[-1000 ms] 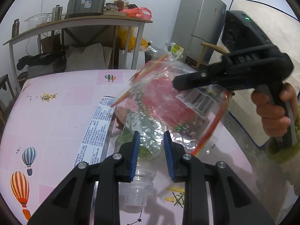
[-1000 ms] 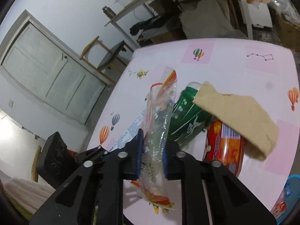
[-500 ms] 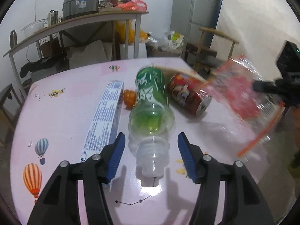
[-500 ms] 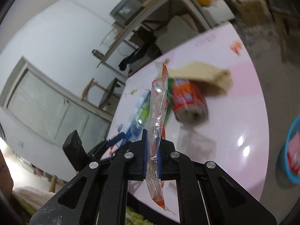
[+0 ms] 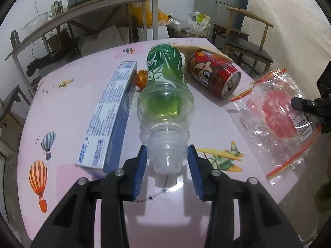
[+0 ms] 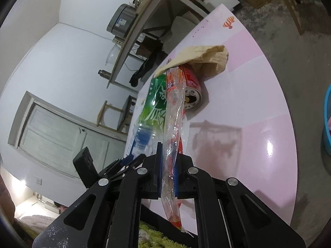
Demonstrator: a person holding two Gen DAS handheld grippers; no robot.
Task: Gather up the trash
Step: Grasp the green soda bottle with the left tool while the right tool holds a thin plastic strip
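A green-labelled plastic bottle [image 5: 165,91] lies on the pink table [image 5: 68,124], neck toward me. My left gripper [image 5: 167,165] is open, its blue pads on either side of the bottle's neck. A red can [image 5: 215,74] lies to its right under a brown paper bag [image 5: 198,46]. A toothpaste box [image 5: 111,119] lies to its left. My right gripper [image 6: 167,171] is shut on a clear plastic wrapper with red print [image 6: 174,124], held off the table's right edge; the wrapper also shows in the left wrist view [image 5: 277,113].
A bit of orange peel [image 5: 141,78] lies between box and bottle. A blue basin [image 6: 327,119] stands on the floor past the table. A wooden chair [image 5: 248,43] and a cluttered shelf table [image 5: 86,10] stand behind.
My left gripper let go of the wrapper, opened wide and moved down around the bottle's neck. My right gripper carried the wrapper off to the right of the table.
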